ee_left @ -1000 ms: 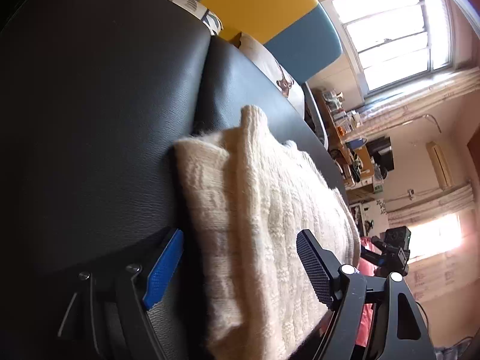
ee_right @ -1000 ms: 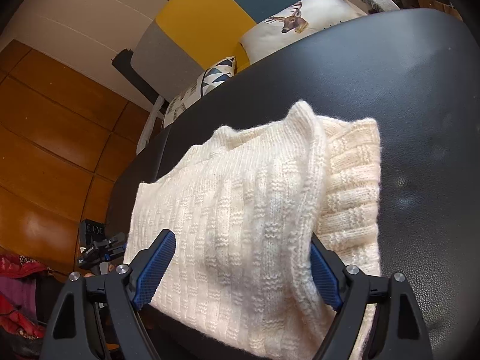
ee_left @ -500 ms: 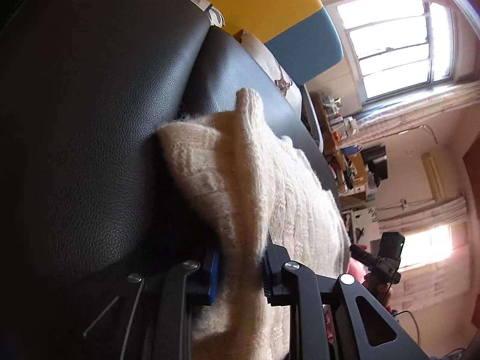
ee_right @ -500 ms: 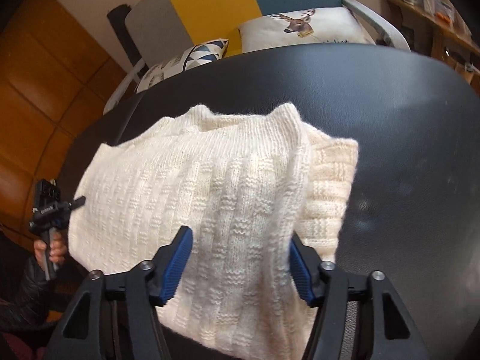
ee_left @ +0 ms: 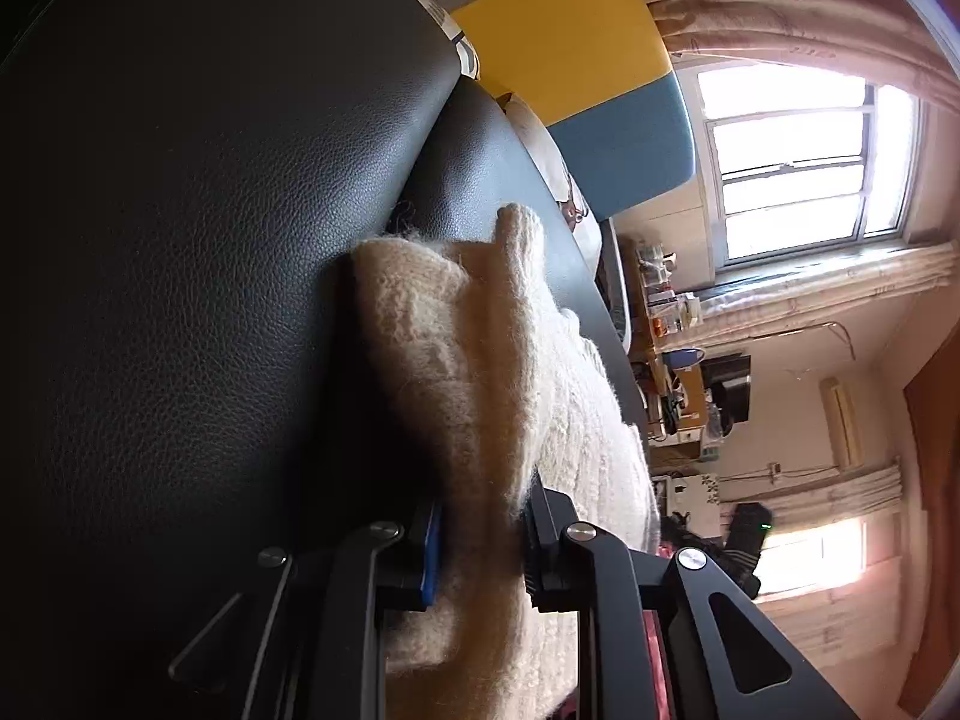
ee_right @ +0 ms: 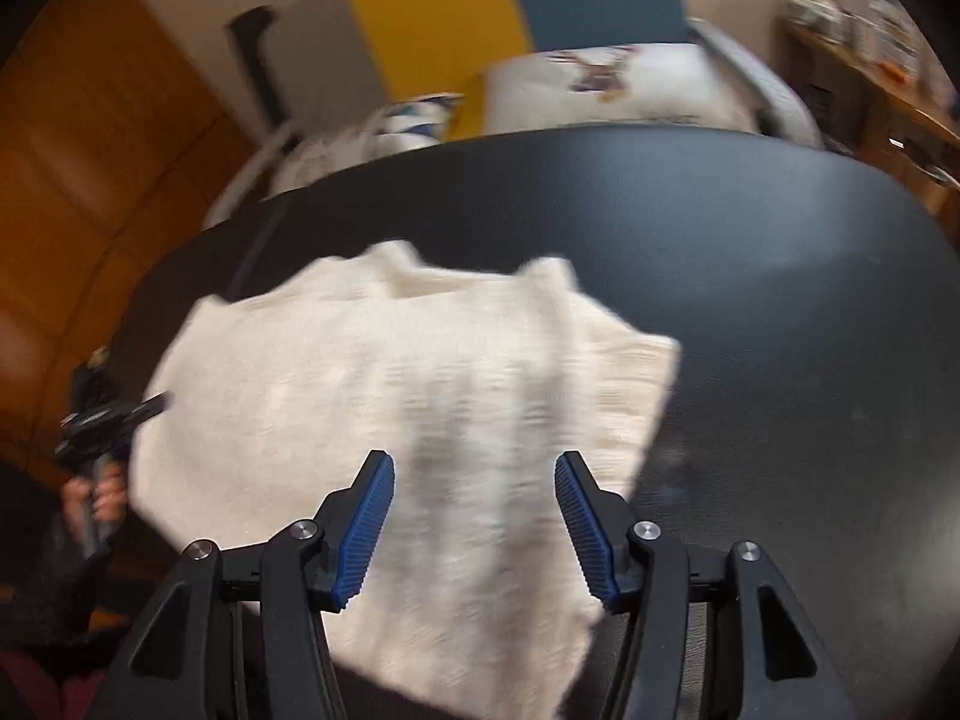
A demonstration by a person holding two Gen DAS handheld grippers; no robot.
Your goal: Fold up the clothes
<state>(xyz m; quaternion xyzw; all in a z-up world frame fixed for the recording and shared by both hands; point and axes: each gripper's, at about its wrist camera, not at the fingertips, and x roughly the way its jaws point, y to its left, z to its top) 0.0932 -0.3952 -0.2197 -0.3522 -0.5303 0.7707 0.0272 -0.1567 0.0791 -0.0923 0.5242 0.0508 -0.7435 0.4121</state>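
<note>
Left wrist view shows the left gripper [ee_left: 480,531] pinching an edge of the cream sweater [ee_left: 480,372], while the right gripper [ee_right: 474,525] grips a broad fold of it on the black cushion [ee_right: 780,312].

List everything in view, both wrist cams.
sweater: 1, cream knit, folded on the padded surface.
padded surface: 1, black, under the sweater.
chair back: 1, grey, yellow and blue, behind the padded surface.
cushions: 2, white printed, on that chair.
windows: 2, bright, far wall.
cluttered shelf: 1, wooden, beside the upper window.
wall panelling: 1, orange-brown, left in right view.
left gripper: 1, black with blue pads, just closed on the sweater's edge.
right gripper: 1, same colours, jaws just narrowed around the sweater; blur hides contact.
hand: 1, holding the left gripper's handle.
</note>
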